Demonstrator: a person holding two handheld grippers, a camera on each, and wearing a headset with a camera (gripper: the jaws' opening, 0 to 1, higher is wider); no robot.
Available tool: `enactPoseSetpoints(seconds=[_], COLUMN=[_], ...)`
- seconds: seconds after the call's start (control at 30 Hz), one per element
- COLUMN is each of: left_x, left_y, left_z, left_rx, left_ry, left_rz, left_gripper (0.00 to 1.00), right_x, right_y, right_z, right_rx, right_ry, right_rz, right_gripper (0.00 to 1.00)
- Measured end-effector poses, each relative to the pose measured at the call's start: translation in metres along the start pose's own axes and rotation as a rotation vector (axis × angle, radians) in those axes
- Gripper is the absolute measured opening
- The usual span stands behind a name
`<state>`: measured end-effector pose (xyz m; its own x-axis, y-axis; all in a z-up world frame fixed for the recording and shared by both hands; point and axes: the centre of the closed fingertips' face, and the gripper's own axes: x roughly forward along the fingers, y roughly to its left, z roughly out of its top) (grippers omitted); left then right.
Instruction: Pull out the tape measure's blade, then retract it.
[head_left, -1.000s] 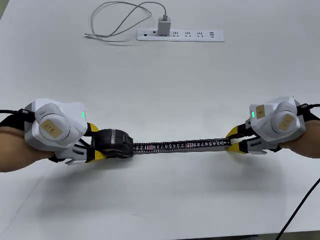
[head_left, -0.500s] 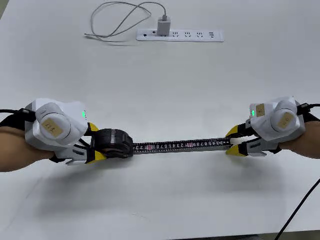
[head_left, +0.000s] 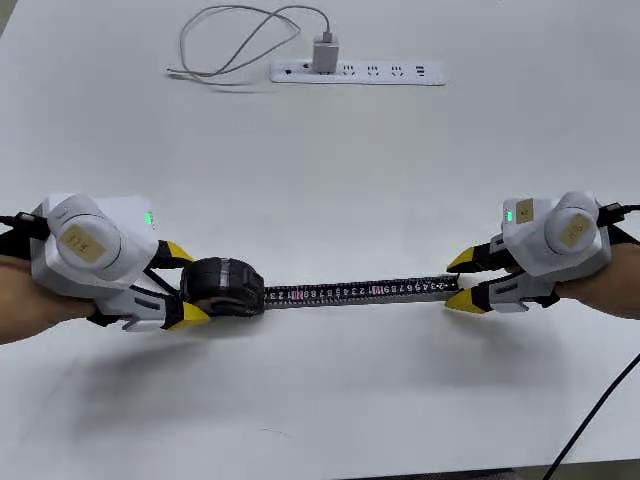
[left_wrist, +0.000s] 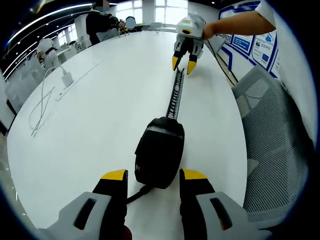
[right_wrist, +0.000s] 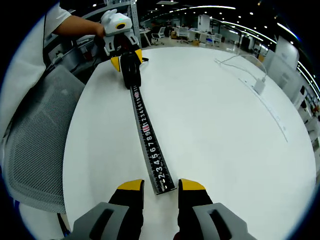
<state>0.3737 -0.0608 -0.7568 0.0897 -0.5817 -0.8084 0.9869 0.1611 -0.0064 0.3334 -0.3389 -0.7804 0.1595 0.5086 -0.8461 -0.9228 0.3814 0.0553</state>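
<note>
head view: tape measure (head_left: 222, 287) lying on the white table (head_left: 330, 170), its blade (head_left: 360, 291) drawn out flat to the right, numerals up. the left gripper (head_left: 185, 283) is at the tape measure, jaws apart. in the left gripper view the rear of the tape measure sits between the yellow tips, with a clear gap at the left tip; whether the right tip touches it cannot be told. a thin dark strap (left_wrist: 137, 194) leaves the rear of the tape measure and passes out of sight behind the left jaw. the right gripper (head_left: 459, 283) is at the blade's free end, jaws apart. in the right gripper view that end lies on the table between the tips, touching neither; its hook is too small to make out. the numerals read clearly near the right gripper and blur toward the tape measure. near the far edge of the table: a power strip (head_left: 357, 71) with a charger (head_left: 327, 52) plugged in and a looped cable (head_left: 235, 40). a black cord (head_left: 600, 410) crosses the near right corner, both ends cut off. a mesh chair (left_wrist: 270, 145) stands beside the table.
</note>
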Motion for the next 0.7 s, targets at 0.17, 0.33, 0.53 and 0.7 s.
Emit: enactPoseSetpoints(seconds=[0.17,0.33,0.53,0.7], left_x=[-0.004,-0.009,-0.018,-0.026], left_y=[0.001,-0.004,-0.006,-0.009], left_z=[0.001,-0.002,-0.002,-0.002], left_rx=[-0.024,-0.054,-0.142,-0.154], left_ry=[-0.014,-0.031,-0.093,-0.118], left_rz=[0.017,0.027,0.071,0.109], left_gripper=[0.37,0.38,0.43,0.45], right_x=[-0.003,-0.009,-0.015,-0.023], right_y=[-0.003,-0.001,0.005,0.006], right_z=[0.005,0.008,0.011,0.013], right_rx=[0.018,0.046,0.099,0.138], right_ry=[-0.028,-0.057,-0.098,-0.119], right_rz=[-0.03,-0.065,-0.112,-0.142], right_gripper=[0.24,0.27,0.32,0.36])
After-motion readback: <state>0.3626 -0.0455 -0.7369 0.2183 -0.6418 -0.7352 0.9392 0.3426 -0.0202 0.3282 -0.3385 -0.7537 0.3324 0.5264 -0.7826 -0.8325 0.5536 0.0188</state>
